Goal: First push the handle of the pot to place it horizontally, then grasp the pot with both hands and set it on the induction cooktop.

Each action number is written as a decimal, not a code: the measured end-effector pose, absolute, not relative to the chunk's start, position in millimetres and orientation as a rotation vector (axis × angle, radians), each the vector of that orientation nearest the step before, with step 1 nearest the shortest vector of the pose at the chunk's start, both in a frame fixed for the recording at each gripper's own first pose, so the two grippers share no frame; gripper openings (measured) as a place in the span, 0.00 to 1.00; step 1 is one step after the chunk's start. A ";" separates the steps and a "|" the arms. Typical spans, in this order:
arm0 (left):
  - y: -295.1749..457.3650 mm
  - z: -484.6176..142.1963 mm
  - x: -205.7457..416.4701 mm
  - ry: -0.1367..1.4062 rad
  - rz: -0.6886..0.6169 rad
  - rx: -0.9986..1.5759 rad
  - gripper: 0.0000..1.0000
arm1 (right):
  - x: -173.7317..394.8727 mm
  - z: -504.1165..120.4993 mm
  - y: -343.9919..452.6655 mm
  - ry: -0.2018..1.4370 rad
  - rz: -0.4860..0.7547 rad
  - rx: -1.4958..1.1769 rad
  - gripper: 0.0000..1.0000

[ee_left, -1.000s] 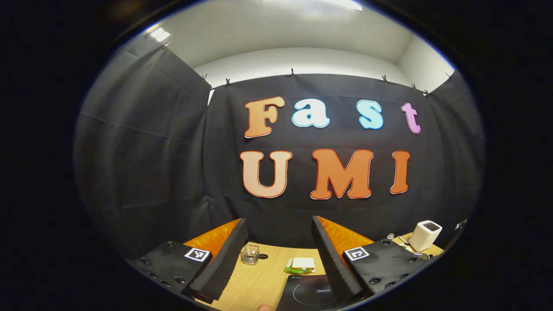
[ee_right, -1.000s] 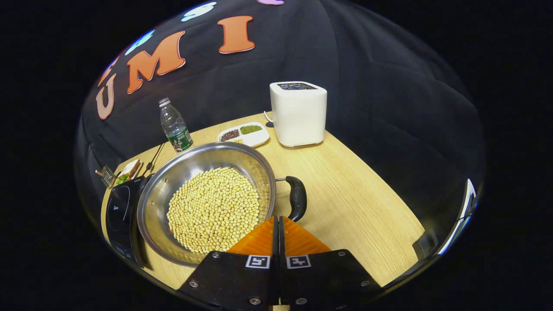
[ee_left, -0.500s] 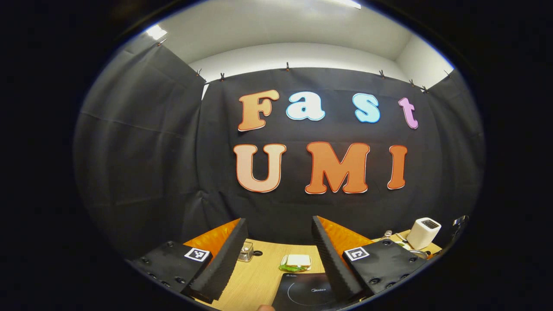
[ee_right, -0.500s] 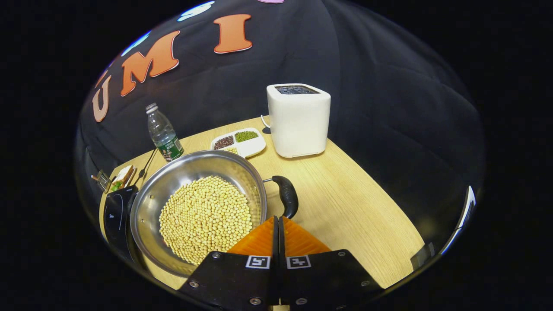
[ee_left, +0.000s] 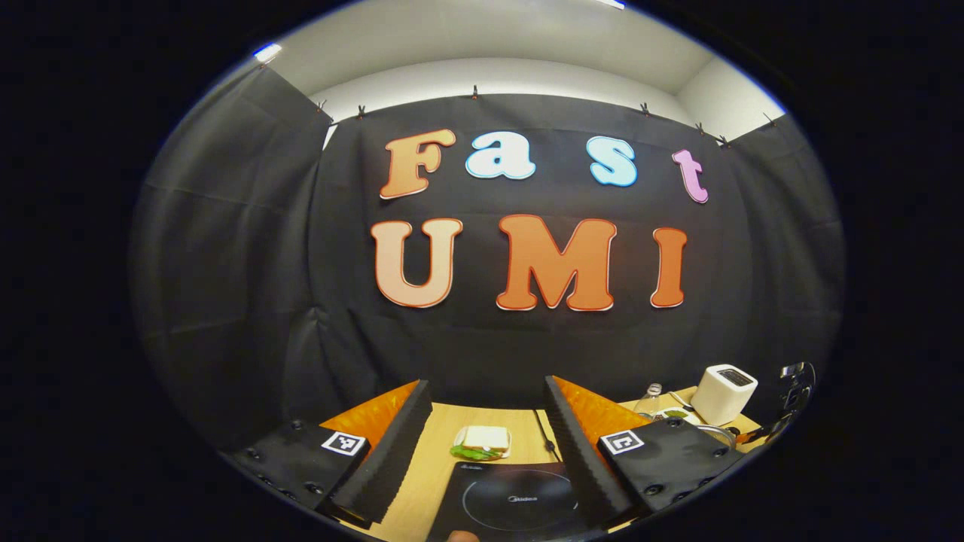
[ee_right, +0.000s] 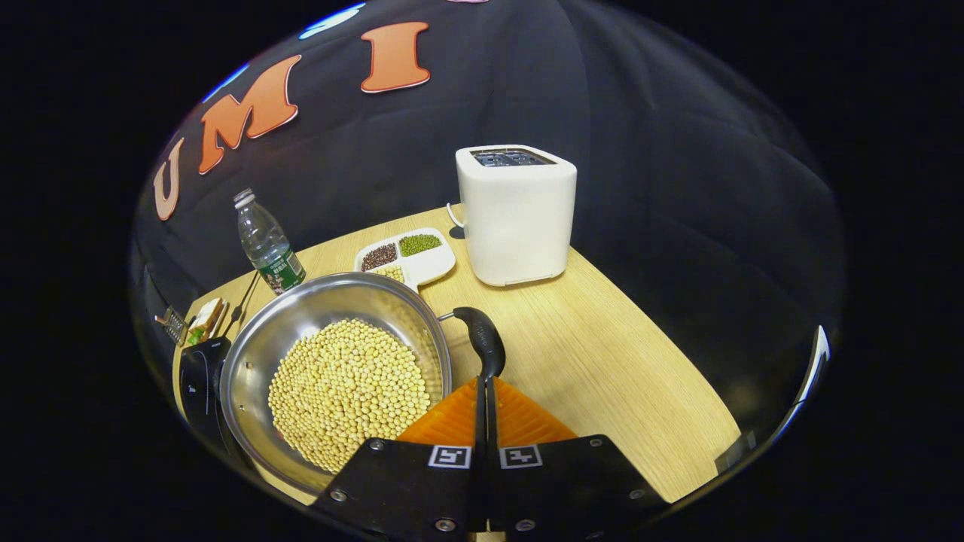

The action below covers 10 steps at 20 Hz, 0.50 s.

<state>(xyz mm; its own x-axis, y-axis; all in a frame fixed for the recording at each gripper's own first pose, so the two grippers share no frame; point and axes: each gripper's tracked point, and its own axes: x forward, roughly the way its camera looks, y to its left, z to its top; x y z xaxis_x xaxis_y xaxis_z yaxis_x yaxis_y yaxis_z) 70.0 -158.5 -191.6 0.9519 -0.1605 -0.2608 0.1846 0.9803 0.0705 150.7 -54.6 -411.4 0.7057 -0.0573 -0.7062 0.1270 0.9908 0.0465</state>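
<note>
Right gripper [ee_right: 485, 382], bottom centre of the right gripper view: fingers closed together, empty, tips at the end of the pot handle [ee_right: 480, 342]. Step judged: pushing the handle horizontal; next, continue the sideways nudge. Left gripper [ee_left: 488, 410]: wide open, empty, above the induction cooktop [ee_left: 512, 503]. Pot [ee_right: 335, 373], lower left: holds soybeans [ee_right: 343, 390]. Divided dish [ee_right: 407, 256]: assorted beans.

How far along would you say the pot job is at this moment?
Early. In hand: the right gripper, jaws shut, meets the tip of the pot's handle for the push. The left gripper is open over the induction cooktop. Left: the two-handed grasp and moving the pot across.
</note>
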 end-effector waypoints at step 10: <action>-276.7 -308.5 43.3 0.384 -0.339 0.034 0.98 | 147.0 -346.6 -63.9 0.617 -0.067 0.111 0.01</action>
<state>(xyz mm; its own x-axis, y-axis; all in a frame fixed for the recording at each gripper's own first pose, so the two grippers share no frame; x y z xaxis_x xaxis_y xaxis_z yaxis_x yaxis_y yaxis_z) 43.3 -276.7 -308.5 0.8716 -0.3180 -0.3731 0.3308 0.9432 -0.0311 147.0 -63.9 -346.6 0.8135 -0.0293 -0.5808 0.0955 0.9919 0.0837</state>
